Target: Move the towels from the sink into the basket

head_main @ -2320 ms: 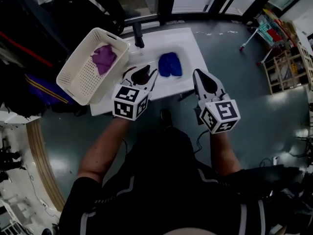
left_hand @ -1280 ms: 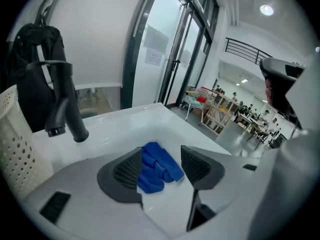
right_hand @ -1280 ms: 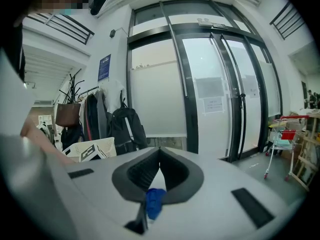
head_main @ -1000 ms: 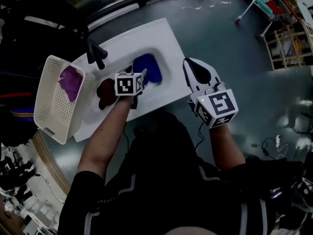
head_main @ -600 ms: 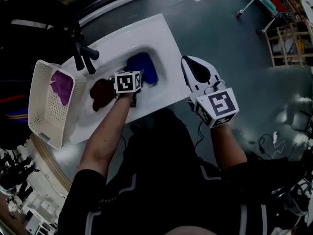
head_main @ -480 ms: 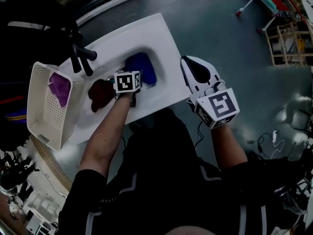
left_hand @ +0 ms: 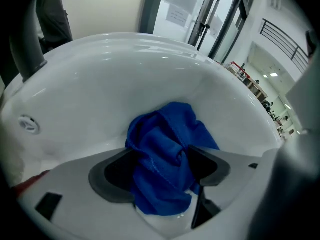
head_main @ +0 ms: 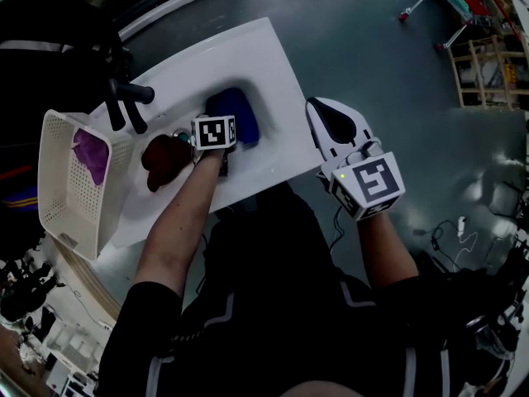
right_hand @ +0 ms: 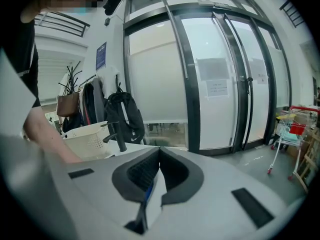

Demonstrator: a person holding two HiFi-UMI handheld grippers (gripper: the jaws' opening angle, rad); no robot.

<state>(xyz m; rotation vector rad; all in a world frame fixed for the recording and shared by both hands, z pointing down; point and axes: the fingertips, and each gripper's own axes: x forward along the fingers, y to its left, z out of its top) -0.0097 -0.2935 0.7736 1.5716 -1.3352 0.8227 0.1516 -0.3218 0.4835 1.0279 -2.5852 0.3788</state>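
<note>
With left gripper [left_hand: 162, 168] jaws just spread wide astride blue towel [left_hand: 165, 134] in sink [left_hand: 100, 74], pinch thick folds; keep empty right gripper [right_hand: 159, 159] pressed together.

Found the sink [left_hand: 100, 69] glossy, smooth and white, like glazed ceramic, with soft highlights. Saw the blue towel [left_hand: 165, 144] as matt, nubby, creased cloth; likewise the dark red towel [head_main: 161, 160] and purple towel [head_main: 89, 154]. Took the basket [head_main: 62, 213] for matt white perforated plastic, the tap [head_main: 124, 102] for matt black, the floor [head_main: 388, 73] for smooth and faintly shiny.
</note>
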